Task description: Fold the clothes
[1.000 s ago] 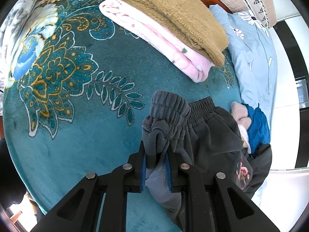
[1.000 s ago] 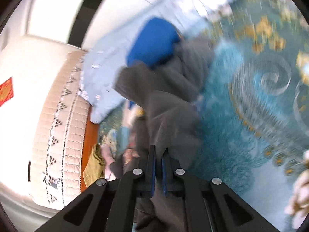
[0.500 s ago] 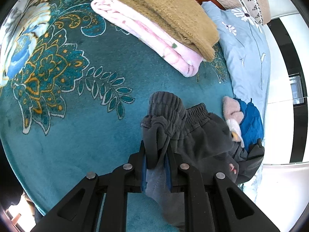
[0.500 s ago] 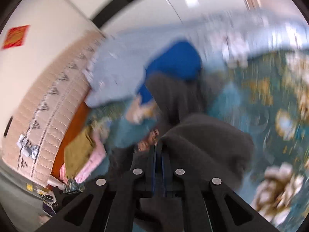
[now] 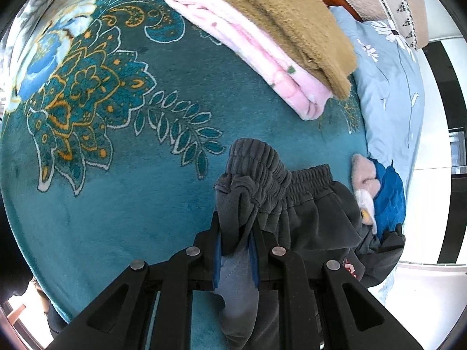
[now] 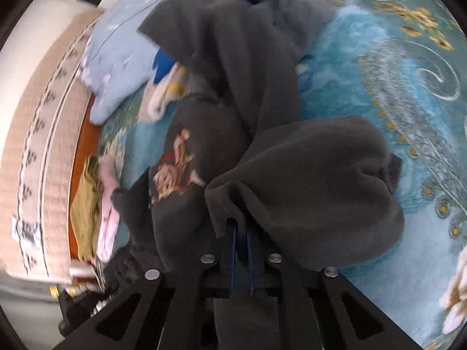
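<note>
Dark grey sweatpants (image 5: pixel 309 215) with a gathered elastic waistband lie bunched on a teal patterned blanket (image 5: pixel 116 198). My left gripper (image 5: pixel 235 233) is shut on the waistband, and the fabric bulges up between its fingers. In the right wrist view the same grey sweatpants (image 6: pixel 306 192) drape in a thick fold over my right gripper (image 6: pixel 241 233), which is shut on the cloth. A colourful cartoon print (image 6: pixel 172 169) shows on the pants to the left of that gripper.
A folded pink blanket (image 5: pixel 248 49) under a folded tan one (image 5: pixel 277 14) lies at the far side. A light blue pillow (image 5: pixel 388 87) and a heap of blue and pinkish clothes (image 5: pixel 385 195) sit to the right. A quilted headboard (image 6: pixel 38 145) borders the bed.
The left gripper has stayed shut on the waistband and shifted only slightly. The right gripper has swung around with the pants, and the grey fabric now folds thickly over its fingers.
</note>
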The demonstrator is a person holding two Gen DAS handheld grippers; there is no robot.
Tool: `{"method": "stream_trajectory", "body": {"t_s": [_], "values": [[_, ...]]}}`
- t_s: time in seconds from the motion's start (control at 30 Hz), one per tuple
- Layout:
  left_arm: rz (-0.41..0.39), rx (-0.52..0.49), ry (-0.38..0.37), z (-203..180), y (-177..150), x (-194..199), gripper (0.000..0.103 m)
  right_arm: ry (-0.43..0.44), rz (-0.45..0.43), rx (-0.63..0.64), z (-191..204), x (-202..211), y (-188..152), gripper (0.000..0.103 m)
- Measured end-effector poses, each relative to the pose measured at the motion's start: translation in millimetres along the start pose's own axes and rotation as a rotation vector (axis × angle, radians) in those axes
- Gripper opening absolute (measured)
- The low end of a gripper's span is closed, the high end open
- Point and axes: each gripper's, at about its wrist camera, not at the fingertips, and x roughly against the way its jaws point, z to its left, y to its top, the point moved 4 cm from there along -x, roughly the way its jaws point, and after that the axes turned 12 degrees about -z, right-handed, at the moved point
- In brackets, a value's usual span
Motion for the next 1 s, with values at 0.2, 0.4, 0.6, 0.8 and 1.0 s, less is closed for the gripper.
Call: {"method": "stream_trajectory", "body": {"t_s": [0.2,0.4,0.6,0.8,1.0], "values": [[0.001,0.009,0.026,2,-1,-3,0.016,0.137,-0.039,0.027,-7,59,6,0.058],[-0.016,-0.01,0.035,-2,-2,-1,0.016,0.04,-0.198,-0.031,-90,128,20,0.059],[-0.035,-0.028,0.043,-6,-3,3,0.016,0.093,-0.107,-0.339,-162,91,-4,0.061],[-0.055,-0.047,0.05,-11,-4,6,0.016,0.277,-0.076,-0.544,-139,37,-16,0.061],[-0.065,-0.058,0.056,-11,-4,8,0.016,0.269,-0.111,-0.66,-130,27,-9,0.022]]}}
